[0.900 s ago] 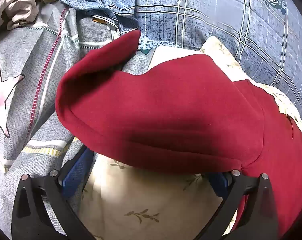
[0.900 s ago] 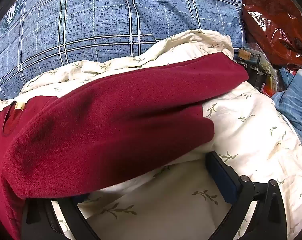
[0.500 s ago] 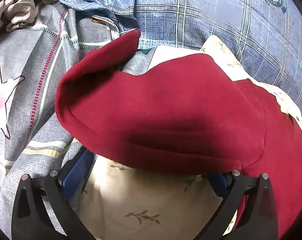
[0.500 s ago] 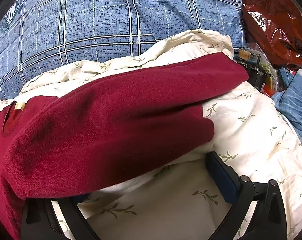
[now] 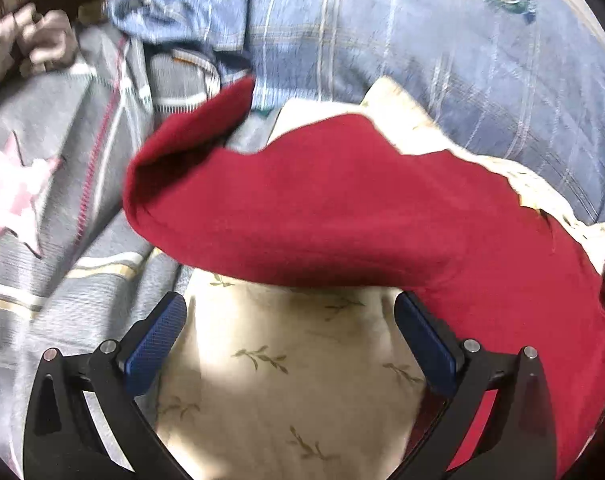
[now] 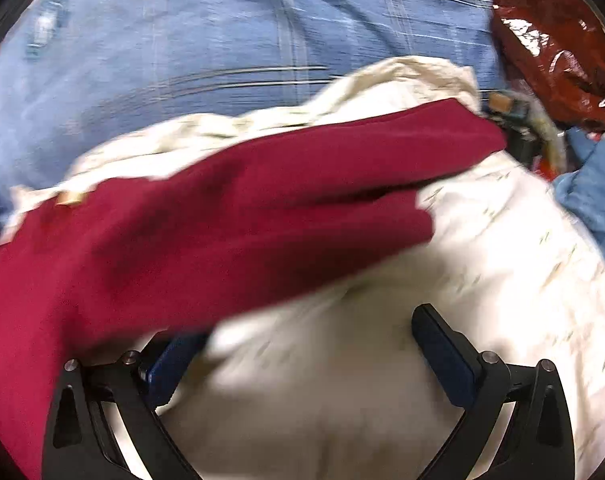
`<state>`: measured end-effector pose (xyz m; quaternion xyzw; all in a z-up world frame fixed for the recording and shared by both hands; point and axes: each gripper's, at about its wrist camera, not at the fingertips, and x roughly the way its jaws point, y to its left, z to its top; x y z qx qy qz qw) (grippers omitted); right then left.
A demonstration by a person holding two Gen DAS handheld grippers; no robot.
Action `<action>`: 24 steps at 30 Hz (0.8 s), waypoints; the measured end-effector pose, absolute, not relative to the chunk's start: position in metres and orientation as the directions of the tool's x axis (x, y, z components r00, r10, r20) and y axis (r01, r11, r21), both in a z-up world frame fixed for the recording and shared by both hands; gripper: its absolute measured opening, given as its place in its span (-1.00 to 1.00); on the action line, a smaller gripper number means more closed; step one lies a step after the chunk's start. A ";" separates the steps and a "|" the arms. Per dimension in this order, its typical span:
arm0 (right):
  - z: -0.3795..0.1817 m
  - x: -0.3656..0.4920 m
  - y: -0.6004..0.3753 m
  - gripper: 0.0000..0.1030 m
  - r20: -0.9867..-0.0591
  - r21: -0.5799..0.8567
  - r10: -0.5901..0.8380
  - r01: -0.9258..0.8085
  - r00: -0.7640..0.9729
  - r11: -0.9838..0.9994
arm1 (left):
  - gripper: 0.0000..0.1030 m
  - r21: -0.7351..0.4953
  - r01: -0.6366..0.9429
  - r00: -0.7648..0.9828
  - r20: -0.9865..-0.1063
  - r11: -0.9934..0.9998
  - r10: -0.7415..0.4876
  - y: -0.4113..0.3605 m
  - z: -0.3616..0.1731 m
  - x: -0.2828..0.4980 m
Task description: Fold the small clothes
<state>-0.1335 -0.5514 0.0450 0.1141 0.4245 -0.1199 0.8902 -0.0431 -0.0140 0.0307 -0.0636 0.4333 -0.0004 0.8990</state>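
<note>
A dark red garment (image 5: 342, 208) lies on a cream leaf-print cloth (image 5: 286, 360), one sleeve folded over its body. My left gripper (image 5: 290, 316) is open and empty, its blue pads just short of the sleeve's near edge. In the right wrist view the other red sleeve (image 6: 230, 232) lies folded across the cream cloth (image 6: 482, 264). My right gripper (image 6: 306, 336) is open and empty; its left pad is partly hidden under the red fabric's edge.
A blue plaid bedcover (image 5: 422, 40) lies behind. Grey striped bedding with a pink star (image 5: 18, 196) is at the left. A shiny red-brown bag (image 6: 558, 40) and cluttered items sit at the right, with blue fabric (image 6: 594, 196) below them.
Both grippers have pulled back from the red garment. The left gripper's pads, earlier under the sleeve's edge, now show fully. The sleeves stay folded.
</note>
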 end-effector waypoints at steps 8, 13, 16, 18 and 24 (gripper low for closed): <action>0.105 -0.209 -0.489 1.00 -0.711 0.235 -0.002 0.240 0.703 0.942 | 1.00 -0.076 0.038 0.711 -0.699 0.996 -0.080 -0.034 0.061 -0.061; 0.128 -0.198 -0.430 0.99 -0.671 0.342 0.138 0.138 0.729 0.930 | 1.00 -0.091 0.080 0.722 -0.682 0.993 -0.121 -0.042 0.067 -0.066; 0.129 -0.177 -0.390 0.99 -0.664 0.351 0.178 0.092 0.726 0.932 | 1.00 -0.069 0.093 0.732 -0.671 0.993 -0.115 -0.045 0.072 -0.070; 0.124 -0.164 -0.371 0.99 -0.666 0.357 0.203 0.067 0.718 0.932 | 1.00 -0.065 0.099 0.738 -0.665 0.993 -0.117 -0.047 0.072 -0.072; 0.094 -0.124 -0.315 0.99 -0.702 0.296 0.199 0.026 0.684 0.955 | 1.00 -0.053 0.094 0.740 -0.665 0.994 -0.105 -0.047 0.070 -0.070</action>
